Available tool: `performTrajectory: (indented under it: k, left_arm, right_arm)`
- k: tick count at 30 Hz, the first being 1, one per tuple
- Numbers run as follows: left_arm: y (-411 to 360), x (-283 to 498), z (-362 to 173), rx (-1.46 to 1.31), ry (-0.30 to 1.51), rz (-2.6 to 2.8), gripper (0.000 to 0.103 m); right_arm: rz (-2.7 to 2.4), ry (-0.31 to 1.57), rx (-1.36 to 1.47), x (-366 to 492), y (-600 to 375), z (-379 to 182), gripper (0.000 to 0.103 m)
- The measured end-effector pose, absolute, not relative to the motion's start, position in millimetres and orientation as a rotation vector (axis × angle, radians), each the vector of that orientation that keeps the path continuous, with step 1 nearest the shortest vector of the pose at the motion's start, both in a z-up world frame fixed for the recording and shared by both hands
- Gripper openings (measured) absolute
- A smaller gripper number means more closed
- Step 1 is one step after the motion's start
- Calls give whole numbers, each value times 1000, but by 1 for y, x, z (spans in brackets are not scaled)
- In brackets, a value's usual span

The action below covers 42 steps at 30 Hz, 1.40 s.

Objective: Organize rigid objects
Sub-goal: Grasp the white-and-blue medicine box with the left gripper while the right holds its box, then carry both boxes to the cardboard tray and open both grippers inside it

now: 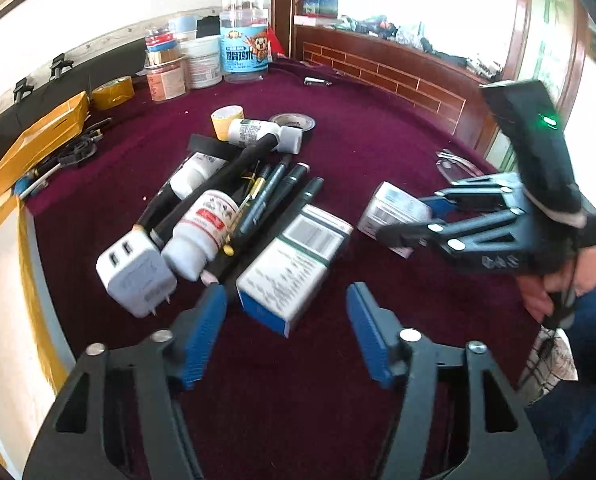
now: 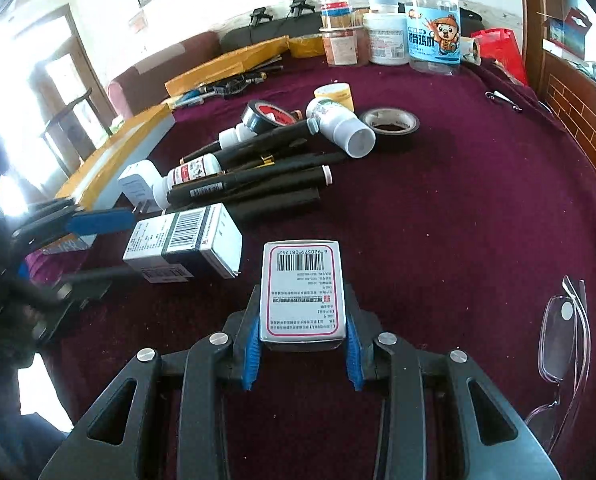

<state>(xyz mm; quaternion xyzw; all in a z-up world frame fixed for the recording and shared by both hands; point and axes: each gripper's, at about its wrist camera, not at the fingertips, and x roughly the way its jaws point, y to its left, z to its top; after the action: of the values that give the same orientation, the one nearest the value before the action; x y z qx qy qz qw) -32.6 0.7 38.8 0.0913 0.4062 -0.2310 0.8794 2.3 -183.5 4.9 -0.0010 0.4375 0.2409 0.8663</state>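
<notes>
The right gripper (image 2: 302,350) pinches the pink-bordered box (image 2: 302,292) at lower centre, long axis pointing away up the frame. The left gripper (image 1: 286,330) hangs spread just short of the green-banded box (image 1: 294,264), probably not touching. Next: set the held box parallel beside that 1.

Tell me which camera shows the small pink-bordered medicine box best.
The right wrist view. There the pink-bordered box fills the centre, barcode and print readable, clamped between the right hand-held gripper's blue pads. The left wrist view shows the same box only small and blurred, partly hidden behind that hand-held gripper.
</notes>
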Motion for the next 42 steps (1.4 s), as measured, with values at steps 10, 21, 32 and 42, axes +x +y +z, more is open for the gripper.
performTrajectory:
  k: [10, 21, 32, 42]
  left_arm:
    - [-23, -16, 30, 238, 893, -509, 38]
    - [-43, 2, 15, 152, 941, -474, 35]
    - [-11, -27, 37, 15, 844, -469, 32]
    - [81, -54, 81, -94, 711, -311, 32]
  right_arm:
    - [509, 903, 16, 0, -185, 2, 31]
    - [511, 903, 39, -1, -188, 1, 32]
    - [497, 902, 40, -2, -189, 1, 32]
    - [483, 881, 24, -17, -172, 20, 31]
